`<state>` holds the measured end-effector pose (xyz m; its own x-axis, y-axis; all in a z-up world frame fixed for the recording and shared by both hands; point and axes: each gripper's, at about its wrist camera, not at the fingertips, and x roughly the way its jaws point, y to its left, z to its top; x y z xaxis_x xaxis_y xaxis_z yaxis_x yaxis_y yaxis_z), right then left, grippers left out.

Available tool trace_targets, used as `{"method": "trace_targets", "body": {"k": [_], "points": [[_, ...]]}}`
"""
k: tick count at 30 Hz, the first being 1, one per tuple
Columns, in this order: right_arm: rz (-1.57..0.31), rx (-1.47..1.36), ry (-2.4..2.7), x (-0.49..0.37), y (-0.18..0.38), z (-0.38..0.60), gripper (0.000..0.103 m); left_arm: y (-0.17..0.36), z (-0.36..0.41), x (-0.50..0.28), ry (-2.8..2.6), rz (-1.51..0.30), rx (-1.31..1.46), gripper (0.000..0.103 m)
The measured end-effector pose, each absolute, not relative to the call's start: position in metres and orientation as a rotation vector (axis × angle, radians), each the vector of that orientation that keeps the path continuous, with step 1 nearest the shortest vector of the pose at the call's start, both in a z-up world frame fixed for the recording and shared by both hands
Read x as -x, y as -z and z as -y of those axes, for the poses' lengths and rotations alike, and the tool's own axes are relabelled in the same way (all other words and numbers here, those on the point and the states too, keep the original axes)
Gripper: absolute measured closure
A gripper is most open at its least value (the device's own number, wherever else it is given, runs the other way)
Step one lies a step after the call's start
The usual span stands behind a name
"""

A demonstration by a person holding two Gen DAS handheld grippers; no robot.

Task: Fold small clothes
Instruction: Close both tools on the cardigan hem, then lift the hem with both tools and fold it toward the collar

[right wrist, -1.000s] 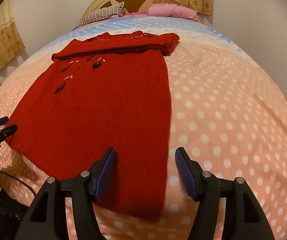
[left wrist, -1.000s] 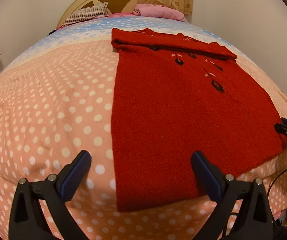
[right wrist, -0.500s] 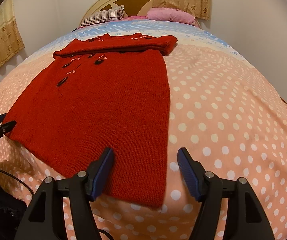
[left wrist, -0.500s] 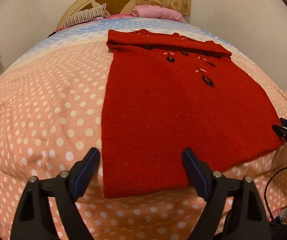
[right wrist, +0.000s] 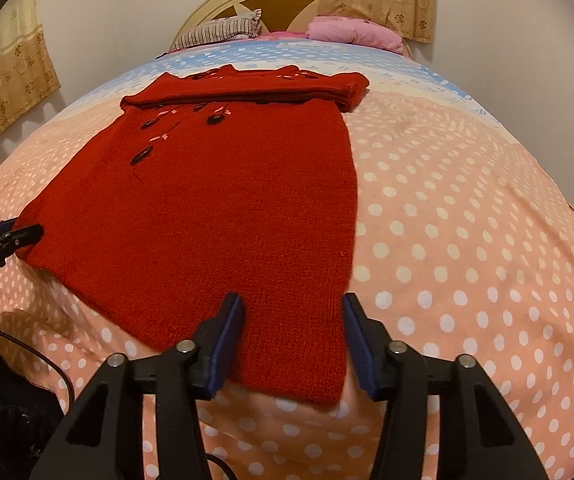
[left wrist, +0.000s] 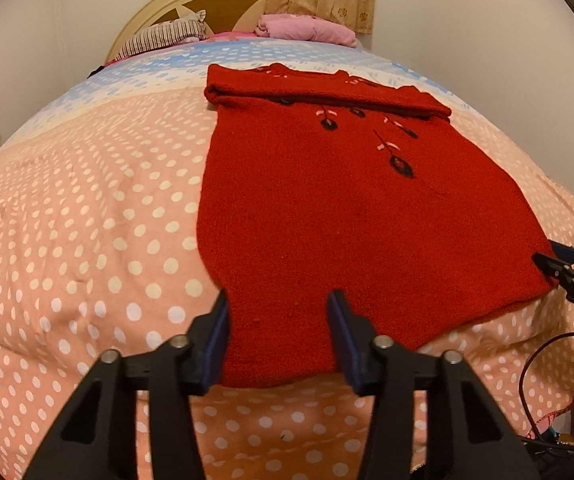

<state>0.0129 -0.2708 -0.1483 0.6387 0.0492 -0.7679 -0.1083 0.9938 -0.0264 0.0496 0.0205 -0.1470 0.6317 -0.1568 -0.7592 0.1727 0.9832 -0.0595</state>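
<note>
Both the left gripper [left wrist: 278, 336] and right gripper [right wrist: 294, 338] have jaws closing around the red sweater [left wrist: 327, 208] hem corners, not yet pinching; they may also catch the bed quilt [left wrist: 87, 220].

Both grippers sit low at the near hem, tilted down and forward. The left gripper [left wrist: 278, 320] has its jaws closing, with the left corner of the red knit garment [left wrist: 327, 208] sitting between the blue pads [left wrist: 217, 334], but they aren't clearly pinching yet. Same story for the right gripper [right wrist: 293, 324]: jaws closing around the right corner, fabric between the pads, still a gap on both sides. Each one shows up at the edge of the other's view, tips right by the opposite hem corner.
</note>
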Motion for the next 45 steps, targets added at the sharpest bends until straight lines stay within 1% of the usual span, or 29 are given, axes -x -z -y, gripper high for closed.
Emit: {"method": "trace_targets", "body": {"k": [4, 5, 6, 7, 8, 10, 16, 17, 18, 19, 21, 24, 25, 26, 27, 28, 29, 32, 37, 45], "points": [[-0.875, 0.066, -0.098, -0.012, 0.148, 0.271, 0.057, 0.147, -0.024, -0.050, 0.198, -0.865, -0.003, 0.065], [-0.876, 0.065, -0.100, -0.011, 0.148, 0.271, 0.060, 0.146, -0.025, -0.050, 0.200, -0.865, 0.001, 0.067], [-0.875, 0.060, -0.105, -0.010, 0.148, 0.271, 0.063, 0.146, -0.025, -0.051, 0.203, -0.865, 0.006, 0.075], [-0.875, 0.049, -0.115, -0.009, 0.147, 0.272, 0.070, 0.146, -0.026, -0.051, 0.212, -0.865, 0.012, 0.086], [-0.874, 0.038, -0.126, -0.008, 0.147, 0.273, 0.078, 0.146, -0.027, -0.051, 0.222, -0.867, 0.020, 0.088], [-0.876, 0.011, -0.147, -0.007, 0.147, 0.276, 0.084, 0.145, -0.029, -0.052, 0.233, -0.874, 0.041, 0.091], [-0.867, -0.089, -0.185, -0.005, 0.149, 0.289, 0.085, 0.146, -0.033, -0.053, 0.239, -0.872, 0.078, 0.090], [-0.864, -0.111, -0.189, -0.004, 0.149, 0.291, 0.085, 0.146, -0.033, -0.053, 0.237, -0.871, 0.074, 0.088], [-0.863, -0.133, -0.193, -0.004, 0.150, 0.293, 0.085, 0.146, -0.033, -0.053, 0.230, -0.869, 0.068, 0.084], [-0.860, -0.149, -0.198, -0.004, 0.150, 0.295, 0.085, 0.146, -0.035, -0.054, 0.220, -0.869, 0.074, 0.076], [-0.853, -0.169, -0.205, -0.004, 0.151, 0.297, 0.084, 0.146, -0.038, -0.054, 0.224, -0.868, 0.085, 0.070], [-0.846, -0.172, -0.209, -0.003, 0.152, 0.297, 0.084, 0.147, -0.040, -0.055, 0.232, -0.870, 0.098, 0.069], [-0.845, -0.166, -0.208, -0.003, 0.153, 0.296, 0.084, 0.147, -0.039, -0.055, 0.234, -0.868, 0.085, 0.070], [-0.844, -0.159, -0.209, -0.003, 0.153, 0.296, 0.084, 0.148, -0.038, -0.054, 0.237, -0.865, 0.071, 0.072], [-0.843, -0.152, -0.210, -0.003, 0.153, 0.295, 0.085, 0.148, -0.038, -0.054, 0.237, -0.862, 0.064, 0.088], [-0.842, -0.148, -0.215, -0.002, 0.152, 0.295, 0.091, 0.148, -0.039, -0.054, 0.257, -0.868, 0.070, 0.094], [-0.841, -0.152, -0.224, -0.002, 0.151, 0.296, 0.096, 0.147, -0.041, -0.055, 0.264, -0.871, 0.086, 0.094], [-0.802, -0.192, -0.241, 0.002, 0.142, 0.303, 0.096, 0.140, -0.051, -0.055, 0.289, -0.862, 0.141, 0.094], [-0.698, -0.236, -0.263, 0.010, 0.110, 0.315, 0.096, 0.123, -0.061, -0.054, 0.335, -0.820, 0.210, 0.094], [-0.630, -0.227, -0.264, 0.006, 0.078, 0.313, 0.096, 0.106, -0.060, -0.067, 0.365, -0.785, 0.232, 0.094]]}}
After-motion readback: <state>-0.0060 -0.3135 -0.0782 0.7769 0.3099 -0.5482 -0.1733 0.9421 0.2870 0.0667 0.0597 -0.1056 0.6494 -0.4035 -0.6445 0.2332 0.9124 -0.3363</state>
